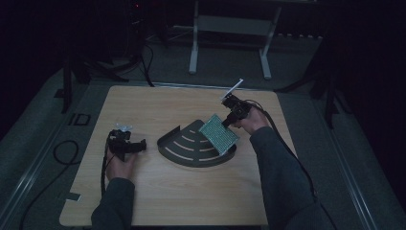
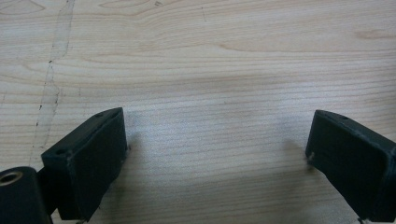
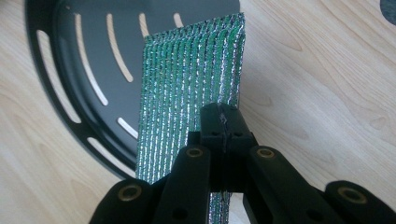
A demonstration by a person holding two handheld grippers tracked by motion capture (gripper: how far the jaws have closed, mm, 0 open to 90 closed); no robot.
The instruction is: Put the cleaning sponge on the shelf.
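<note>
One green scouring pad [image 3: 191, 88] clamped in right gripper [image 3: 223, 122] over one tray [image 1: 184, 154]; left gripper [image 2: 217, 154] wide.

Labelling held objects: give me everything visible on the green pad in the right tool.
The green pad is a flat rectangular piece with a woven, glittery green-and-silver ribbed face, like a scouring cloth. The right tool is shut on one edge of it. It hangs tilted in the high view, its far end over the rim of the dark slotted fan-shaped tray; whether it touches the tray is unclear.
</note>
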